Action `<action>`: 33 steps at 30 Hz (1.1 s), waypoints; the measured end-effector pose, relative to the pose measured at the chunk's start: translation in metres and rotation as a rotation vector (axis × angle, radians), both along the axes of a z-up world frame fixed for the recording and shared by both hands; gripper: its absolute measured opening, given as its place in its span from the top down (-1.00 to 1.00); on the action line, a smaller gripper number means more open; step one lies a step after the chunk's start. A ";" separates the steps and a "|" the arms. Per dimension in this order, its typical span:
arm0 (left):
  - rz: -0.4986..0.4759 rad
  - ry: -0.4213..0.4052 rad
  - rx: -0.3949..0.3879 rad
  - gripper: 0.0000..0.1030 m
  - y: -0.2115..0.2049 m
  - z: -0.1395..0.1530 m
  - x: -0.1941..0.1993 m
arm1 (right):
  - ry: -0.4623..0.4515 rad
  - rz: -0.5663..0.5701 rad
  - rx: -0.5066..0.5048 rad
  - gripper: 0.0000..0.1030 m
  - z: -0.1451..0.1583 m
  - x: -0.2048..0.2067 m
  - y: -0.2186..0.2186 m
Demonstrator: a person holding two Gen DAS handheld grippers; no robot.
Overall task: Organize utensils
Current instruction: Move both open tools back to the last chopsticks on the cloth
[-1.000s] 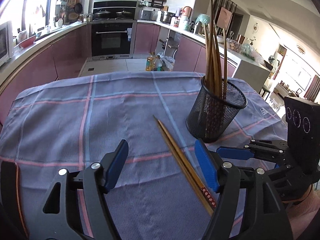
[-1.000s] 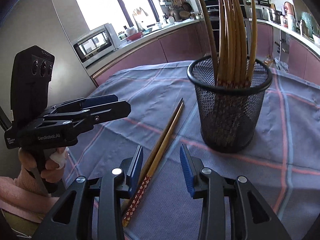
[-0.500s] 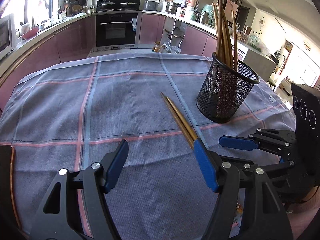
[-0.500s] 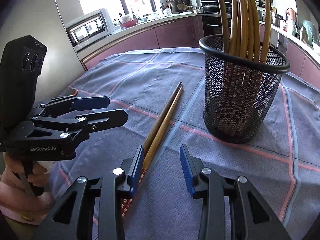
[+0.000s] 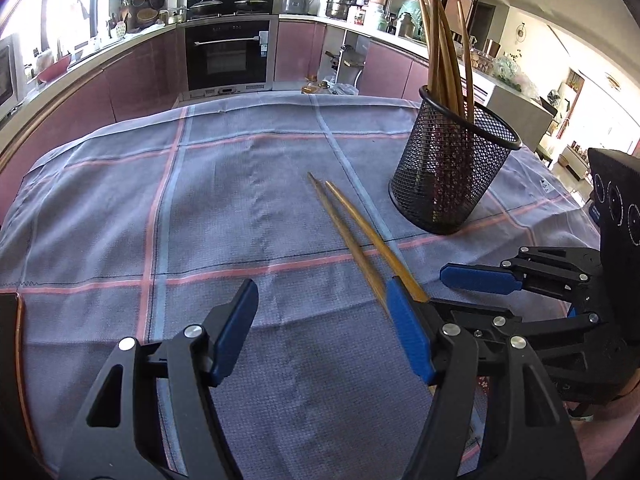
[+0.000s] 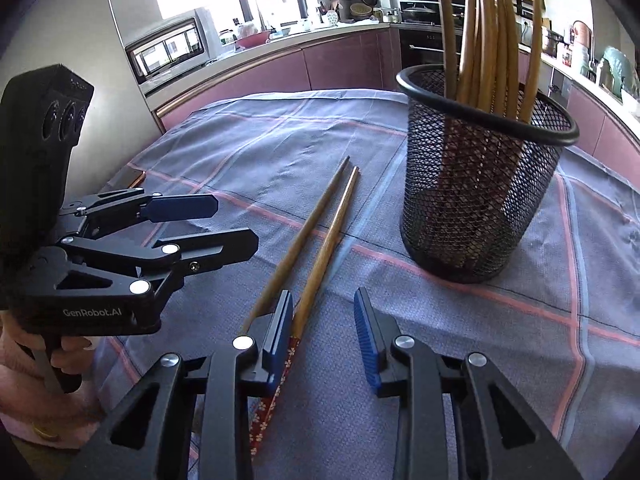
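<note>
Beside the mesh holder (image 6: 476,200), two loose chopsticks (image 6: 316,240) beneath both gaping tools.

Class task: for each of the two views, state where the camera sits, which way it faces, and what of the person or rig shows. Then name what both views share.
Left wrist: sits behind the left gripper, facing across the cloth toward the oven; the right gripper shows at right.
Right wrist: sits behind the right gripper, facing the window counter; the left gripper and holding hand show at left.
Shared: the two loose chopsticks, the mesh holder and the cloth.
</note>
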State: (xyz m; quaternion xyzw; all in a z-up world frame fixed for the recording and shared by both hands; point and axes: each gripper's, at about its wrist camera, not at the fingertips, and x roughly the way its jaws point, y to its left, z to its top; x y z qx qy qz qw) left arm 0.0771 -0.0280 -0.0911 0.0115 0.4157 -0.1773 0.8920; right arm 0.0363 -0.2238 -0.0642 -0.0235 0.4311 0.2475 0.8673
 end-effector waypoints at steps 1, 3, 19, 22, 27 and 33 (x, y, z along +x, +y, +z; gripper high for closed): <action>-0.006 0.002 0.007 -0.24 -0.002 -0.001 0.001 | 0.005 -0.002 0.004 0.47 0.000 0.001 -0.002; -0.026 0.002 0.014 -0.23 -0.007 -0.002 0.001 | 0.015 -0.005 0.013 0.48 0.000 0.001 -0.006; -0.101 0.029 0.048 0.31 -0.027 -0.014 0.002 | 0.016 0.018 -0.009 0.48 0.002 0.027 0.003; -0.099 0.030 0.046 0.37 -0.027 -0.014 0.002 | 0.000 0.017 -0.029 0.51 0.001 0.031 0.008; -0.090 0.032 0.047 0.46 -0.024 -0.014 0.000 | -0.005 0.004 -0.028 0.68 0.000 0.034 0.008; -0.061 0.035 0.052 0.29 -0.020 -0.012 0.008 | 0.000 -0.016 -0.022 0.71 -0.001 0.034 0.006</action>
